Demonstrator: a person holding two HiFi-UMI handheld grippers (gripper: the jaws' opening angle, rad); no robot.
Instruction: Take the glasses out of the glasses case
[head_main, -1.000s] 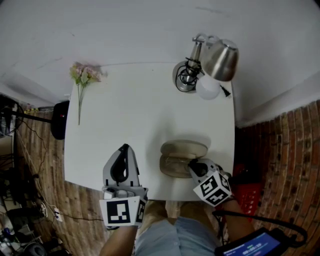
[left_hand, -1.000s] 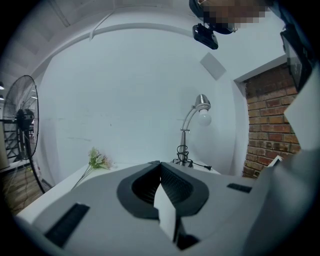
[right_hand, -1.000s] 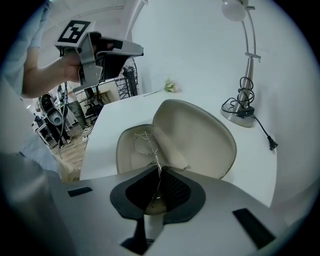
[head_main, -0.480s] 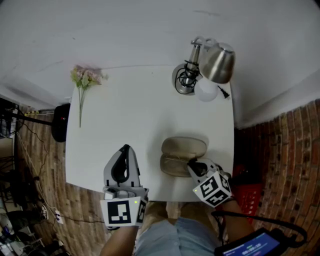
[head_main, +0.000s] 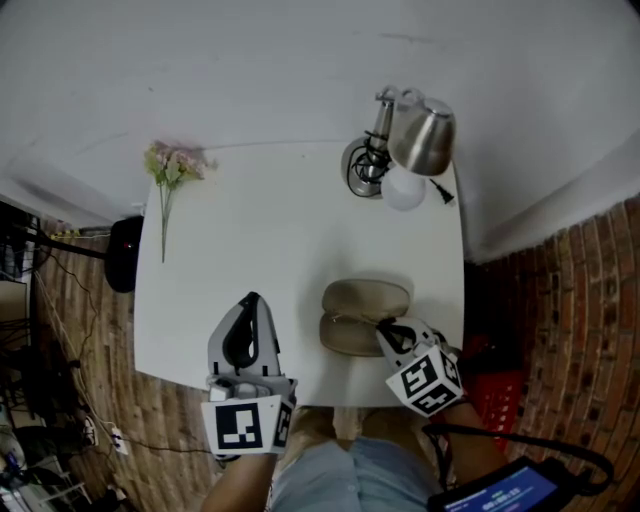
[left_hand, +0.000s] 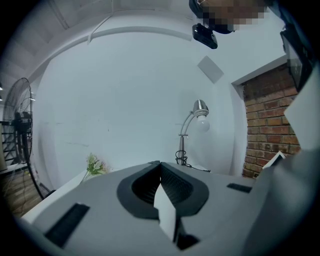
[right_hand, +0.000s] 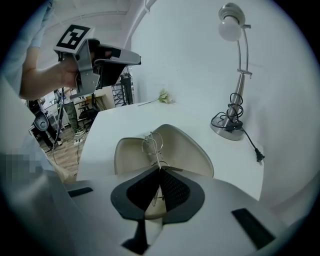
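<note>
Both closing right tongs (right_hand: 160, 170) around glasses (right_hand: 156, 152)

An oval tan glasses case (head_main: 365, 315) with thin silver wire glasses (right_hand: 152, 142) sits on a plain white table (head_main: 270, 230). At one o'clock is a shiny silver metal lamp (head_main: 420, 140) with a white bulb (head_main: 404, 188). At ten o'clock is a pink-and-green flower sprig (head_main: 170, 165).

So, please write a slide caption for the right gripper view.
Right tool, jaws closing on the glasses between them, at the open case.
</note>
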